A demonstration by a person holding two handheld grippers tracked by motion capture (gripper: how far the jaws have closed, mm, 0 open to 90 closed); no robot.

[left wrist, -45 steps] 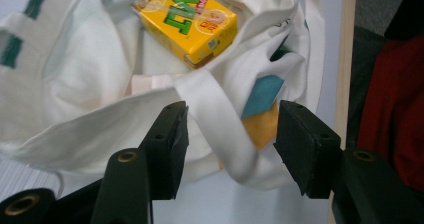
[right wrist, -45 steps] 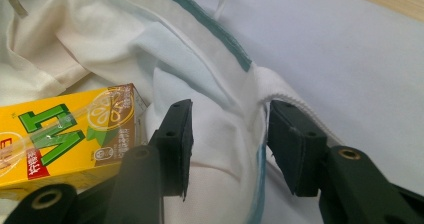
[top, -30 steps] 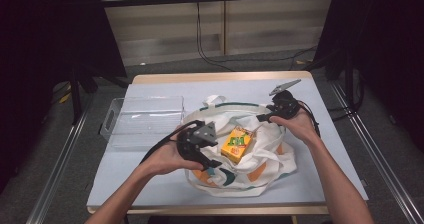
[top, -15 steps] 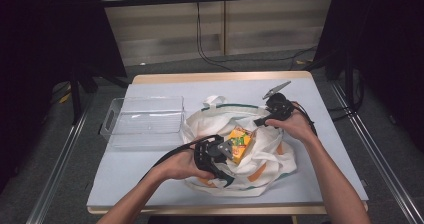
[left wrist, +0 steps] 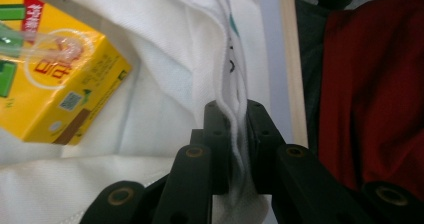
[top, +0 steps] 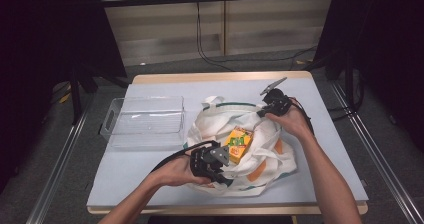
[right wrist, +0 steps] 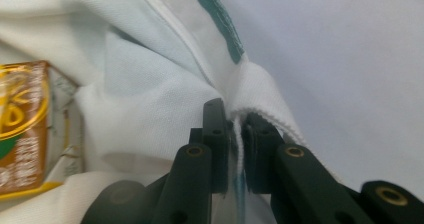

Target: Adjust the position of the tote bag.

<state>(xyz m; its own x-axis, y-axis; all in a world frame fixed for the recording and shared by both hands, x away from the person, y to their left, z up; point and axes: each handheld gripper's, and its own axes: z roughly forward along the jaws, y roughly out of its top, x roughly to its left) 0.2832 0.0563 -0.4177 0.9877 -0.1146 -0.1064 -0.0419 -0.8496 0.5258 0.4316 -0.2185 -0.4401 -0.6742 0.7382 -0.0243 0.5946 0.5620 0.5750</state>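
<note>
1. Compared with one second ago, the left gripper (top: 212, 165) has come down from the middle of the tote bag (top: 260, 149) to its near edge, while the right gripper (top: 272, 105) is almost where it was, at the far rim.
2. Both pairs of jaws have just been closing, and cloth is now between them.
3. In the left gripper view, the left gripper's fingers (left wrist: 218, 134) are pressed together on a thin fold of the bag's white rim (left wrist: 235, 109); the fold runs up and away from the fingertips.
4. In the right gripper view, the right gripper's fingers (right wrist: 216, 134) pinch the hem (right wrist: 260, 89) in the same way, just beside the green trim (right wrist: 220, 24) that continues beyond the fingertips.
5. Between the two pairs of fingers, inside the bag's mouth, lies the yellow juice carton (top: 239, 143). It is to the left of the left gripper's fingers in its own view, and also to the left of the right gripper's fingers, apart from both.
6. I think the two opposite grips are there to pull the mouth open, so the carton is easy to reach.
7. A clear plastic bin (top: 145, 121) stands on the table, well apart from the left fingers, perhaps to receive the carton.
</note>
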